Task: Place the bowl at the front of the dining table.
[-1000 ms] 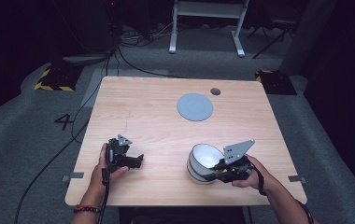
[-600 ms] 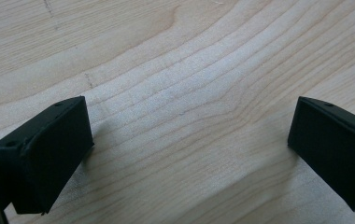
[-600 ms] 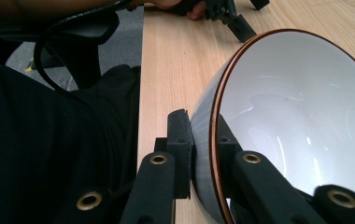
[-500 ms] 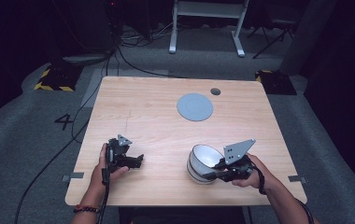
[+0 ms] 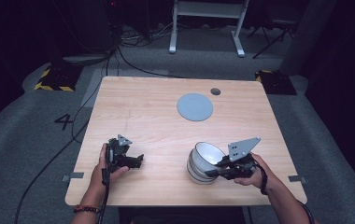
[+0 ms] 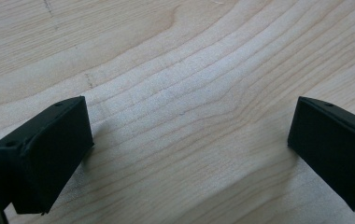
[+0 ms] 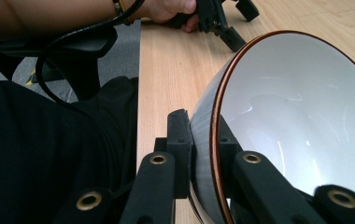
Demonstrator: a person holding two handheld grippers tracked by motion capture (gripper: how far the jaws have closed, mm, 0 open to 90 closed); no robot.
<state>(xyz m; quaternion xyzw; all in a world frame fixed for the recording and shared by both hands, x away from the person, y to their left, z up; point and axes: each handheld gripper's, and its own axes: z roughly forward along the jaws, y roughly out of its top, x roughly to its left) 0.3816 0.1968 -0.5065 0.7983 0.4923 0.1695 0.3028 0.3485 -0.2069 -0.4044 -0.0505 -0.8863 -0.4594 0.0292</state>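
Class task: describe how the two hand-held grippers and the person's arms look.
Both the left hand-held gripper and the right hand-held gripper are black, each topped by a grey three-cornered plate. A black cable trails from the left one. The left wrist wears a beaded bracelet; forearms are bare.

Recording lab: wooden worktop (image 5: 157,116) on grey carpet (image 5: 35,154), floor cables (image 5: 133,65), hazard-striped tape (image 5: 49,86), numbered floor marking (image 5: 65,122).

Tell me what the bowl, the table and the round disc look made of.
Bowl: probably glazed ceramic, with a glossy white inside, reflections and a brown rim. Table: pale wood or wood laminate, matte, with visible grain. Disc: flat matte grey, material unclear.
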